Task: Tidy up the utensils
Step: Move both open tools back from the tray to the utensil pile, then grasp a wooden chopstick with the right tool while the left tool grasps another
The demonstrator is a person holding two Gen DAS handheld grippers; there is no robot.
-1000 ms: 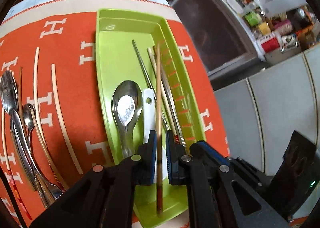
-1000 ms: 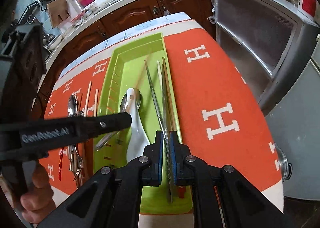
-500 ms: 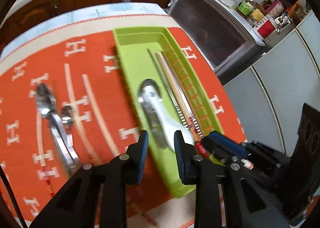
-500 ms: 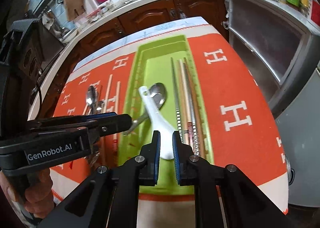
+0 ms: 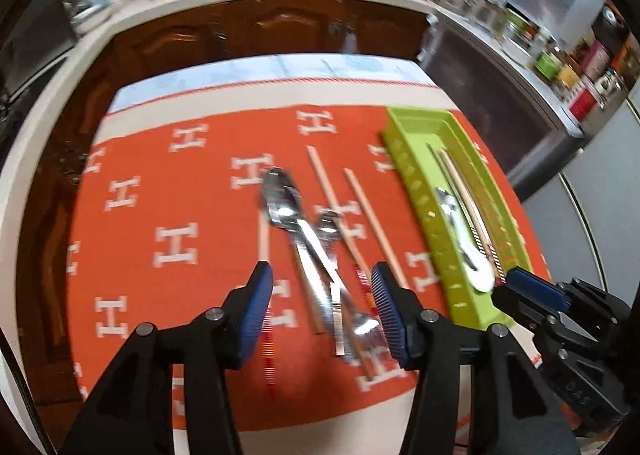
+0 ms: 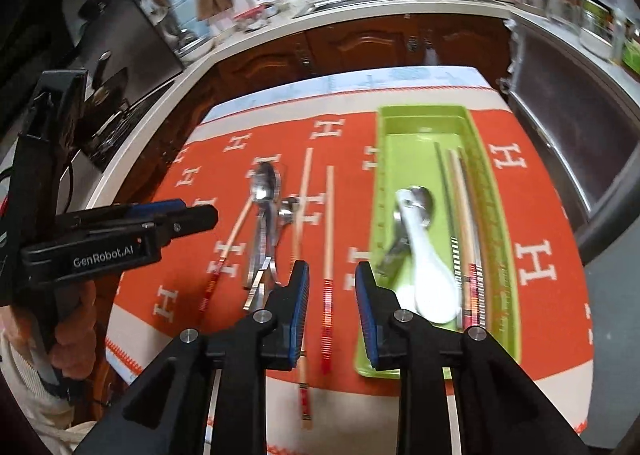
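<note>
Orange cloth (image 6: 532,191) with white "H" marks; kitchen counter (image 6: 360,3), dark cabinets beyond. Left gripper (image 5: 322,307), marked "GenRobot.AI", and right gripper (image 6: 332,287): jaws opening, empty. Green tray (image 6: 500,255) at right holds utensils; spoons (image 6: 264,191), chopsticks (image 6: 329,215) lie left.

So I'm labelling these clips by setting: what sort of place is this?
Most likely a home kitchen: a sink set in a white counter, brown wooden cabinet doors beneath it, and jars along the side counter.
</note>
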